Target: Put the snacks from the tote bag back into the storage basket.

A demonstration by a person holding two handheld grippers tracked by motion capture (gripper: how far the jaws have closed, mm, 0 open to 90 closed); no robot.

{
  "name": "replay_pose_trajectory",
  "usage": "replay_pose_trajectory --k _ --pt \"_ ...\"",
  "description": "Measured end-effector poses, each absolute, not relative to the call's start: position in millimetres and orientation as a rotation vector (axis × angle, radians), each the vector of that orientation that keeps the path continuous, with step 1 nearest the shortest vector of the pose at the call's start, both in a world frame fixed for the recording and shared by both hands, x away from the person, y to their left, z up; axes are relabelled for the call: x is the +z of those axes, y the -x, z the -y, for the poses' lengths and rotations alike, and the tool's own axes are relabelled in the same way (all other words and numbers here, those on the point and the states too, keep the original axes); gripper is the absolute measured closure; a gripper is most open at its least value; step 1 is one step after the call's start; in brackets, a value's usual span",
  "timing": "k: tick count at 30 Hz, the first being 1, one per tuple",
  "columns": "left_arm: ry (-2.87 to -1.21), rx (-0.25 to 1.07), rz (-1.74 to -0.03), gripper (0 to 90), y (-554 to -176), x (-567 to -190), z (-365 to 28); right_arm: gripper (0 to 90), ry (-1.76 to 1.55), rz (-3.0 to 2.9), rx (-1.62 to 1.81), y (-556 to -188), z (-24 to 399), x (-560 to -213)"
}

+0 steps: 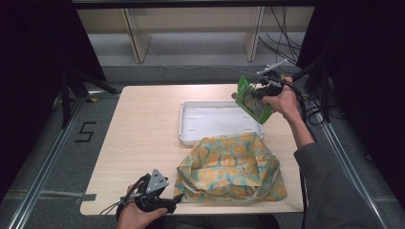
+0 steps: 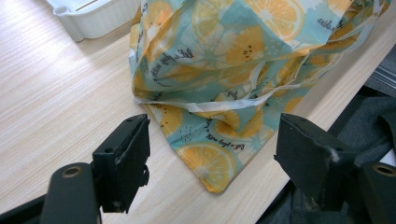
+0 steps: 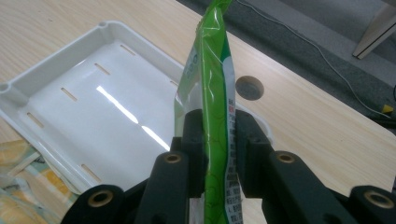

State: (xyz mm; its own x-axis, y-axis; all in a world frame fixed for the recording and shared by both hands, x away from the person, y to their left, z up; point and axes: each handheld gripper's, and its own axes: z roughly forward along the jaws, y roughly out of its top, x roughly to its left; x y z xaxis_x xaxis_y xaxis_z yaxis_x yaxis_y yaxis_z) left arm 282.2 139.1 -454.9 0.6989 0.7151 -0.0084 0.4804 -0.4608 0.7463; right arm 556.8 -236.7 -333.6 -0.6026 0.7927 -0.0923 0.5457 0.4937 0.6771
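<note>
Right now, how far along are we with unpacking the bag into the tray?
Done: the green packet is out of the fruit-print bag and clamped in the right gripper.
In hand: that gripper holds the packet in the air by the white tray's far right corner. The left gripper sits open at the bag's near corner.
Left: set the packet in the tray, which holds nothing yet. The bag's contents cannot be seen.

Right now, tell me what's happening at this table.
A person works with two hand-held claws. The right claw is shut on a green plastic snack packet, held above the far right corner of the white plastic tray. The left claw is open beside the corner of the lemon-print cloth bag, not gripping it.
</note>
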Motion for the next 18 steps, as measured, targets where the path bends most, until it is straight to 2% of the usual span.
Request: replay_pose_trajectory --k 18 --pt "-2.124 0.384 -0.931 25.7 -281 -454 -139 76.3 -1.151 -2.311 0.829 -573 232 -342"
